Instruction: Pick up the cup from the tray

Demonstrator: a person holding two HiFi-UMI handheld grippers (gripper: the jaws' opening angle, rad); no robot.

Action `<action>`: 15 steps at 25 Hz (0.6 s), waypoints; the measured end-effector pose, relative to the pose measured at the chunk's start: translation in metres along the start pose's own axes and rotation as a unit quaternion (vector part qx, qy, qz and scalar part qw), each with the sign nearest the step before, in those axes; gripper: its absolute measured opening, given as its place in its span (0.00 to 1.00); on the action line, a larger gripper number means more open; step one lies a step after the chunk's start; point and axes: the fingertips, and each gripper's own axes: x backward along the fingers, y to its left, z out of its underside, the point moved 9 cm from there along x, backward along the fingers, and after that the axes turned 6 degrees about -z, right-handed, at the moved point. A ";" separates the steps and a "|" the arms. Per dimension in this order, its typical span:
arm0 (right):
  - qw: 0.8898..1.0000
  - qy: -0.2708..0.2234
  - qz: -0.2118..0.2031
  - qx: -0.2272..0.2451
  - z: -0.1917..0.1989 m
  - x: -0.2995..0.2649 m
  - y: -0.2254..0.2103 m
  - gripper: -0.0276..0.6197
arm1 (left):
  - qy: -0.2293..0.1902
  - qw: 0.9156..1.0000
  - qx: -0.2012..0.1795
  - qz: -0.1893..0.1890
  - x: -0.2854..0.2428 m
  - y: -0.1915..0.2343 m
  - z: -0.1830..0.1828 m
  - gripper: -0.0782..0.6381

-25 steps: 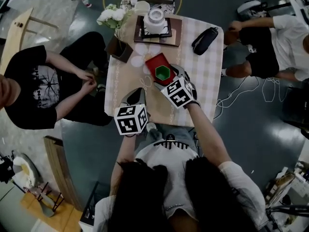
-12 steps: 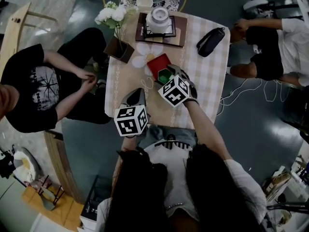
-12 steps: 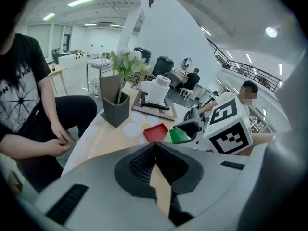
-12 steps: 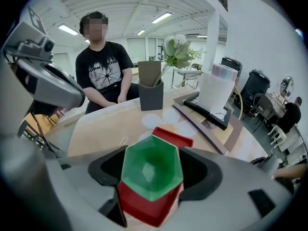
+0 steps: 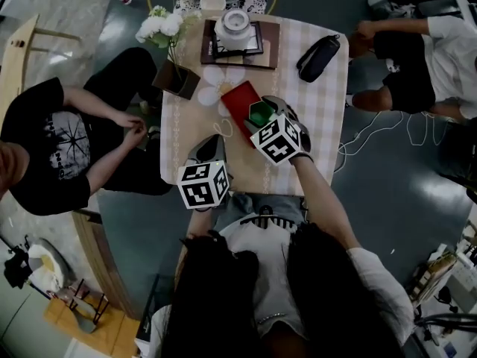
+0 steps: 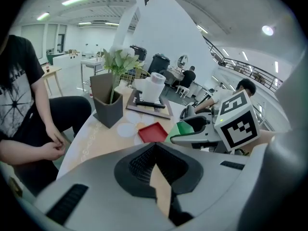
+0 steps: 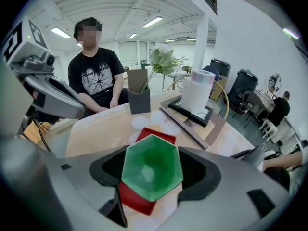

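A green hexagonal cup (image 7: 152, 163) stands between the jaws of my right gripper (image 7: 154, 173), over the near edge of the red tray (image 7: 140, 200). The jaws are closing and both pads touch the cup's sides. In the head view the cup (image 5: 259, 114) shows at the near right edge of the tray (image 5: 237, 97), just ahead of the right gripper (image 5: 262, 118). The left gripper view shows the cup (image 6: 186, 128) to the right of the tray (image 6: 152, 132). My left gripper (image 5: 209, 151) rests at the table's near edge, shut and empty (image 6: 154, 147).
On the checked table (image 5: 317, 125) stand a dark pot with white flowers (image 5: 177, 77), a wooden board with a white pot (image 5: 234, 30) and a black pouch (image 5: 317, 57). A person (image 5: 67, 136) sits at the left; another (image 5: 417, 58) is at the far right.
My right gripper has moved in over the tray and its jaws have come round the green cup. The cup now shows at the tray's near right edge. The left gripper has stayed put.
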 end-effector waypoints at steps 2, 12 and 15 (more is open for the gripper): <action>1.000 0.006 0.012 -0.011 0.011 0.008 -0.008 0.53 | 0.002 1.000 -0.006 0.008 -0.002 -0.006 -0.001 0.12; 0.993 0.017 0.072 -0.089 0.067 0.042 -0.042 0.53 | 0.012 0.998 -0.052 0.042 -0.019 -0.037 -0.008 0.12; 0.991 0.022 0.083 -0.107 0.081 0.047 -0.047 0.53 | 0.018 0.997 -0.063 0.052 -0.024 -0.045 -0.008 0.12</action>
